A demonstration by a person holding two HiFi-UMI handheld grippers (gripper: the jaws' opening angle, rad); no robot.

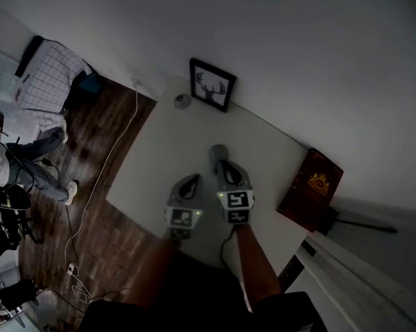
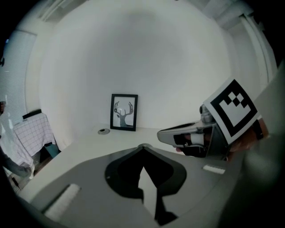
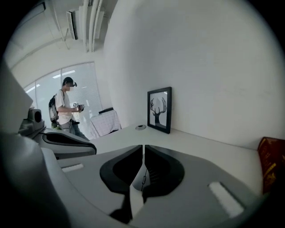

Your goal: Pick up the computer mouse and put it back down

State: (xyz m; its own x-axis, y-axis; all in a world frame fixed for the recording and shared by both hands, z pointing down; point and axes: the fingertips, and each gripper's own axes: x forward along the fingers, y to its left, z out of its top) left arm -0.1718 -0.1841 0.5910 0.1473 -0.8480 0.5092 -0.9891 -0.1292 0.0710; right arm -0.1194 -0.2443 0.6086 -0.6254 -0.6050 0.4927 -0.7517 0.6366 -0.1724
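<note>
Now the gray mouse (image 1: 219, 155) is lying on the white desk (image 1: 160, 153), just past the tip of the right tool (image 3: 143, 149), on the side nearer the deer picture (image 1: 211, 84). I cannot tell if they are touching. The right tool is pointing toward the deer picture and tipping down a bit. Its jaws are squeezing to a thin slit and holding nothing. The left tool (image 2: 143, 148) is staying beside it, a little farther from the deer picture, its jaws pressing together with nothing in them. The right arm (image 1: 255, 260) and left arm (image 1: 155, 270) are reaching out toward the deer picture.

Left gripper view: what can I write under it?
Shut left gripper over a white table, deer picture behind.
</note>
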